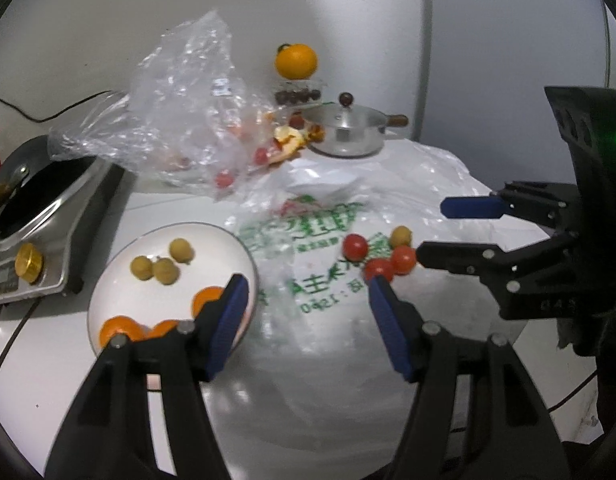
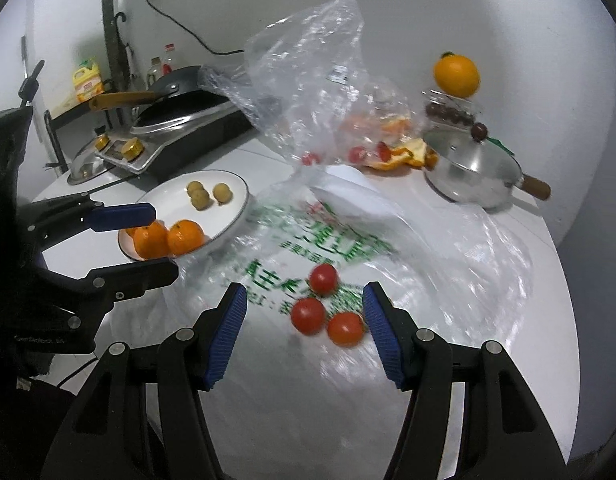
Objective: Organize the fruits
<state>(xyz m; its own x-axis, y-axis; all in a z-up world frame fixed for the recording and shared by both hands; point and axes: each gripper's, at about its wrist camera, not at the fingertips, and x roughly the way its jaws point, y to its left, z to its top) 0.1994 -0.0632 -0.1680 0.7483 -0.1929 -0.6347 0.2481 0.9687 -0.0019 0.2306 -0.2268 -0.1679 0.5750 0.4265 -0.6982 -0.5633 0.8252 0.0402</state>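
Hovering over a white plastic bag (image 1: 328, 320) printed with green characters, the left gripper (image 1: 303, 300) has its blue-padded jaws spread with nothing between them. The right gripper (image 2: 303, 308) is spread the same way above the bag, also empty.

Three cherry tomatoes (image 2: 308, 315) lie loose on the bag, just ahead of the right gripper's tips; one small tan longan (image 1: 400, 236) sits just beside them. To the left, a white plate (image 1: 119, 248) holds three more longans (image 1: 163, 271) grouped near its far side and three small oranges (image 2: 184, 236) at its near edge.

Behind the plate stands a crumpled clear plastic bag (image 1: 179, 92) with a few more cherry tomatoes showing through it; their number cannot be told. Orange peel (image 2: 404, 156) lies just beside it. Farther back, one large orange (image 1: 295, 60) rests on top of a clear container (image 1: 297, 94) of dark round fruit, next to a lidded steel pot (image 1: 348, 128) with a wooden handle. A black pan (image 2: 175, 88) sits on a cooker (image 1: 47, 240) at the left.
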